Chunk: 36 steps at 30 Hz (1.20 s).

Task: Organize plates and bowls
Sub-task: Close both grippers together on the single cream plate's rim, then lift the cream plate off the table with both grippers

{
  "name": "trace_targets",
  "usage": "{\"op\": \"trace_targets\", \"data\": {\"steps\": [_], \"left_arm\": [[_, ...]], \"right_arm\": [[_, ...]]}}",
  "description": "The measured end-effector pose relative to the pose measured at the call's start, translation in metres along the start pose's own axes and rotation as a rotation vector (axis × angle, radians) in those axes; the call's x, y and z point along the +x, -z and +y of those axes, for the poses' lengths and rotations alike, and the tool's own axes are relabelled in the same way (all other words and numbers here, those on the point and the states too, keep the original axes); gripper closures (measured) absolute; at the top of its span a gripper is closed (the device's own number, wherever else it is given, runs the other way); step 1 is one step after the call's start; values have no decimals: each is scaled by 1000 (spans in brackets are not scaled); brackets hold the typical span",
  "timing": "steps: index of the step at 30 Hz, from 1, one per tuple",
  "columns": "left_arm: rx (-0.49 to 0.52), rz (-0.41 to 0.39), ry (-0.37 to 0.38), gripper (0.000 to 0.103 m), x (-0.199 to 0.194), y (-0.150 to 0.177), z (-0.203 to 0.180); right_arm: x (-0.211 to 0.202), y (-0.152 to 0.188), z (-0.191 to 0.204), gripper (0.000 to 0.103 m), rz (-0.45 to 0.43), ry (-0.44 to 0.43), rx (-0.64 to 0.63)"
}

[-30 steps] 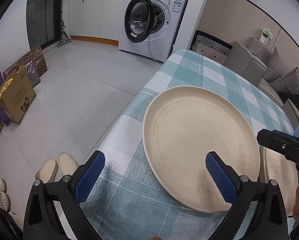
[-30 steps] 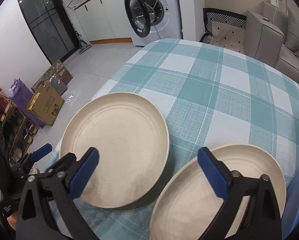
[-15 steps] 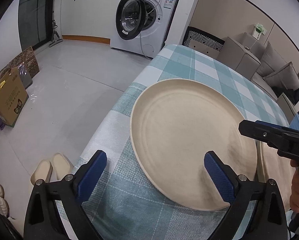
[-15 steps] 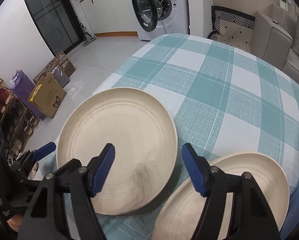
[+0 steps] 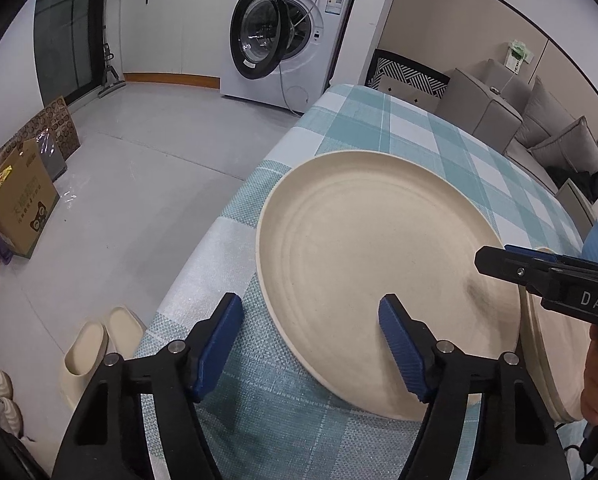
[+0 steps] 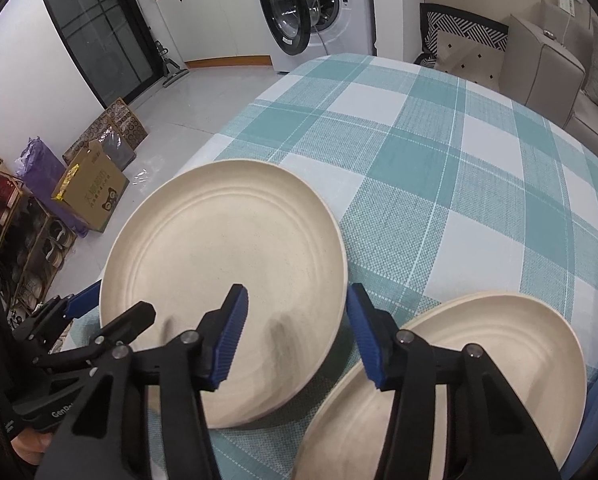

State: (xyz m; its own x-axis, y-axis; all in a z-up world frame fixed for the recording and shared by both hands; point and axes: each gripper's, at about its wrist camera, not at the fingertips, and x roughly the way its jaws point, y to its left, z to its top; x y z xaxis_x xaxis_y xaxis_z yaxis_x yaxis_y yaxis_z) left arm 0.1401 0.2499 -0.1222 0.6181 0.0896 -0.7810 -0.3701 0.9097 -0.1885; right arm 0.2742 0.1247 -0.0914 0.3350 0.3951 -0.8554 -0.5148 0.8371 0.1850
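Observation:
A large cream plate [image 5: 379, 272] lies near the left edge of the checked table, seen also in the right wrist view as the left plate [image 6: 219, 272]. A second cream plate [image 6: 499, 360] sits just right of it, its rim [image 5: 555, 360] showing at the right of the left wrist view. My left gripper [image 5: 311, 336] straddles the first plate's near-left rim, jaws closing, pads not touching it. My right gripper [image 6: 297, 336] straddles the same plate's right rim, jaws closing too, with a gap at the outer pad. Each gripper shows in the other's view: right [image 5: 511, 258], left [image 6: 115, 304].
The teal checked tablecloth [image 6: 419, 168] drops off at the table's left edge. On the floor beyond are slippers [image 5: 99, 344], a cardboard box [image 5: 19, 208] and a washing machine [image 5: 291, 36] with its door open. A sofa [image 5: 559, 140] stands behind the table.
Both grippers' jaws have narrowed around the first plate's rim. Neither hand has shifted much.

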Motion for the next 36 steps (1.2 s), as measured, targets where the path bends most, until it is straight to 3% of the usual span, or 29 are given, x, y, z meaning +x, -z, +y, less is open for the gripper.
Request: {"op": "trace_targets", "data": {"steps": [7,10,19,36], "left_arm": [[3,-5,-7,50,-1,0,1],[-1,-5,2,57,-1,0,2],[-2,-12,-1,68,-2,1,3],[-6,-50,0,72,-12,-1,4]], "right_arm": [[6,3,-3,70,14,29,5],[6,4,-2,71,12,43,-5],[6,6,0,82,5,84,-30],[3,11,7,86,-21,144,-60]]}}
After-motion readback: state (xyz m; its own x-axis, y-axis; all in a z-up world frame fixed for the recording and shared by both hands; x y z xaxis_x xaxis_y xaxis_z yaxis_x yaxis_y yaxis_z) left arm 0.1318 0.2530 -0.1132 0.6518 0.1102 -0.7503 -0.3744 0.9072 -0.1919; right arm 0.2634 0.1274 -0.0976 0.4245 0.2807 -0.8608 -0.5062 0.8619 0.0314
